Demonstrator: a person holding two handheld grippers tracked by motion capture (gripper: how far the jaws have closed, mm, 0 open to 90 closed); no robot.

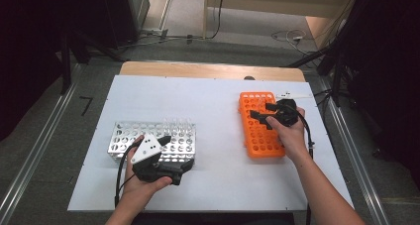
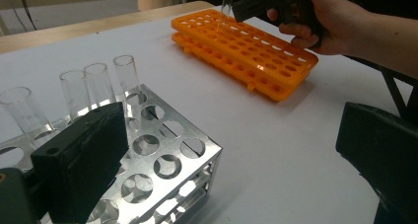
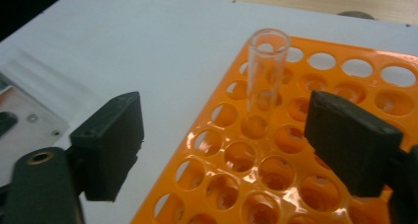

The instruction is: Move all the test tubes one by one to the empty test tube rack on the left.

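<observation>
One clear glass tube (image 3: pixel 266 68) stands up in the orange rack (image 3: pixel 296 184) on the white surface (image 1: pixel 213 116), smooth and easy to break, so the right tool (image 3: pixel 224 135), jaws wide apart, should pinch it gently near the top.

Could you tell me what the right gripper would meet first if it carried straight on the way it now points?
Probably the clear test tube standing upright in the orange rack, ahead between the open right gripper jaws.

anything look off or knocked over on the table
Nothing stands out. The one glass tube stands upright in the orange rack, the other tubes stand upright in the metal rack, and nothing looks spilled or broken.
</observation>
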